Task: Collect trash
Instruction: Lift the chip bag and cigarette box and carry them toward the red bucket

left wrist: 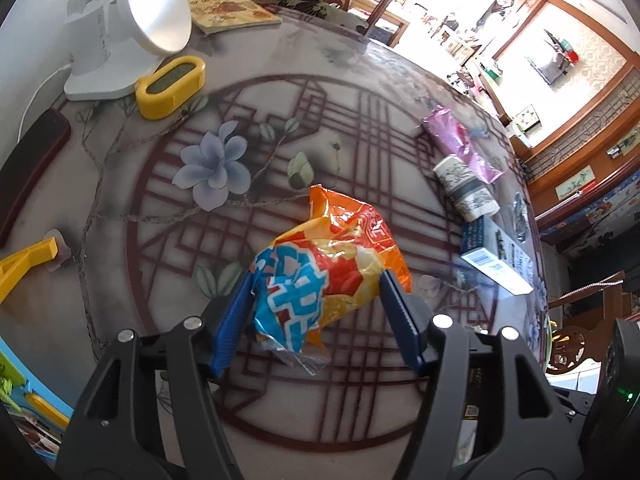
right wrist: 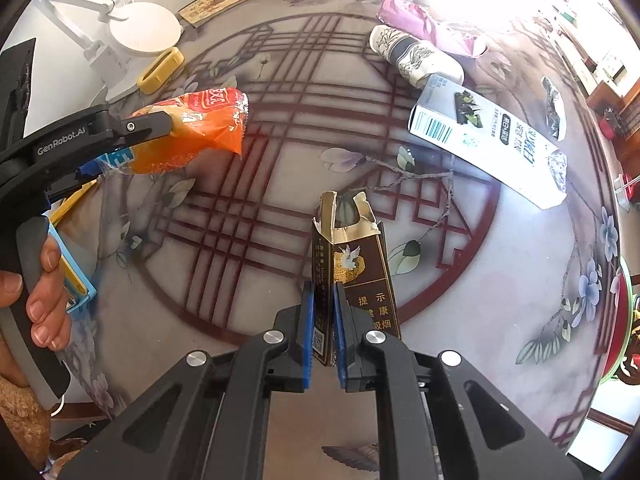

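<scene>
My left gripper point(left wrist: 316, 280) is shut on a crumpled orange and blue snack bag point(left wrist: 324, 264) and holds it above the table. The same bag point(right wrist: 192, 132) and left gripper show at the left of the right wrist view. My right gripper point(right wrist: 323, 292) is shut on a torn brown cigarette pack point(right wrist: 352, 272), held upright above the table. A white carton point(right wrist: 488, 140), a patterned paper cup point(right wrist: 416, 60) and a pink wrapper point(right wrist: 424, 24) lie on the table at the far right; they also show in the left wrist view as carton point(left wrist: 492, 256), cup point(left wrist: 464, 188) and wrapper point(left wrist: 460, 140).
A white desk lamp point(left wrist: 120, 28), a yellow clock point(left wrist: 172, 84) and a book point(left wrist: 228, 10) stand at the table's far left. A dark case point(left wrist: 32, 160) and a yellow object point(left wrist: 24, 260) lie at the left edge. A foil scrap point(right wrist: 554, 108) lies past the carton.
</scene>
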Tool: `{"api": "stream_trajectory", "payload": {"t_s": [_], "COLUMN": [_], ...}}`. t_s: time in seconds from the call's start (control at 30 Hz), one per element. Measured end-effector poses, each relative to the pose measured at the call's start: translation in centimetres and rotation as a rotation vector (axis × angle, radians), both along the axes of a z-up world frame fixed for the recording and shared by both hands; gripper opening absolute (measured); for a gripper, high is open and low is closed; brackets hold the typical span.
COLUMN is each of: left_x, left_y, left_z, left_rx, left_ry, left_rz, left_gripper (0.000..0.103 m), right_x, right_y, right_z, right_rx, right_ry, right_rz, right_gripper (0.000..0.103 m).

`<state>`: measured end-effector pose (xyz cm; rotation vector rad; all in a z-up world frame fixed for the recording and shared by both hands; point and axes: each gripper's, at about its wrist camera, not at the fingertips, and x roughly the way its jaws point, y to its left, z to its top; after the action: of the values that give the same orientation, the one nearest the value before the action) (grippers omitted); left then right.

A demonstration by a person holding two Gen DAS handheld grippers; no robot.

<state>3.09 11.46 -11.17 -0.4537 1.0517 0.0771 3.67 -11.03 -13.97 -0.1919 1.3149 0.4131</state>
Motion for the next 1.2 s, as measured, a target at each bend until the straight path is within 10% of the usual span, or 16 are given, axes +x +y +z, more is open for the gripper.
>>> {"api": "stream_trajectory", "payload": {"t_s": [1.2], "left_x": [-1.8], "left_y": [-14.6], "left_z": [3.9], "left_rx": [0.034], "left_ry": [-0.044], "left_rz": [-0.211], "left_gripper": [0.062], "right_x": [-2.5], "right_y": [-12.0], "right_z": [3.9], "right_rx": [0.123], "right_ry": [-0.065], "right_rz": [-0.167], "right_gripper": [0.01]}}
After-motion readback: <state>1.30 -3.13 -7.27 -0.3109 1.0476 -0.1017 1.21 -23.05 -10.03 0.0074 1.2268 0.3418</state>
